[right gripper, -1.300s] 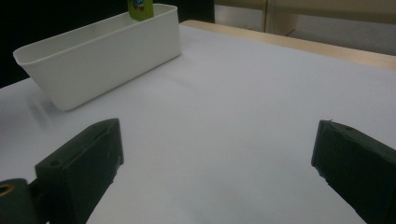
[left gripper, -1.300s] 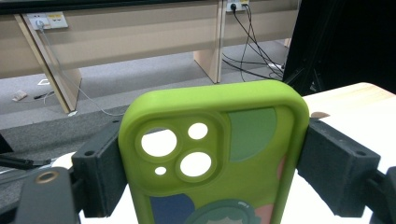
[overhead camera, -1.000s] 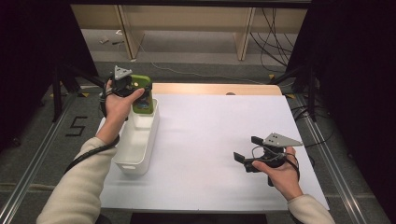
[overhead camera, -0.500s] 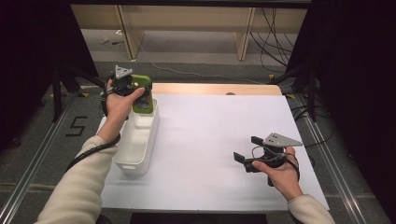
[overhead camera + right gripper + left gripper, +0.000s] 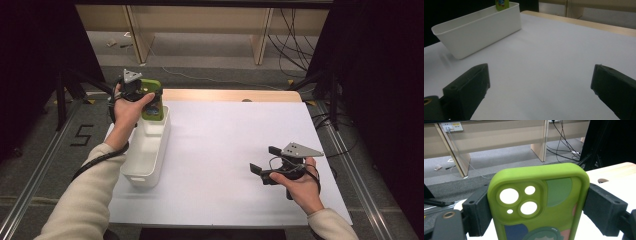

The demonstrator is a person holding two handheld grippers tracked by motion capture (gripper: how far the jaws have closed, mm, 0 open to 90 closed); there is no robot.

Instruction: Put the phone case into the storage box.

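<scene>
A green phone case (image 5: pixel 536 202) with round camera cutouts and a cartoon print stands upright between the two black jaws of my left gripper (image 5: pixel 536 212), which press on its sides. From above, the phone case (image 5: pixel 152 106) hangs over the far end of a long white bin (image 5: pixel 150 150), and my left gripper (image 5: pixel 142 97) holds it there. My right gripper (image 5: pixel 265 160) rests low over the white table near the front right, jaws wide apart with nothing between them (image 5: pixel 539 90).
The white bin (image 5: pixel 474 30) lies along the table's left edge. A wooden strip (image 5: pixel 230 95) runs along the table's far edge. Beyond it are wooden furniture legs and cables on a grey floor. Dark stands flank both sides.
</scene>
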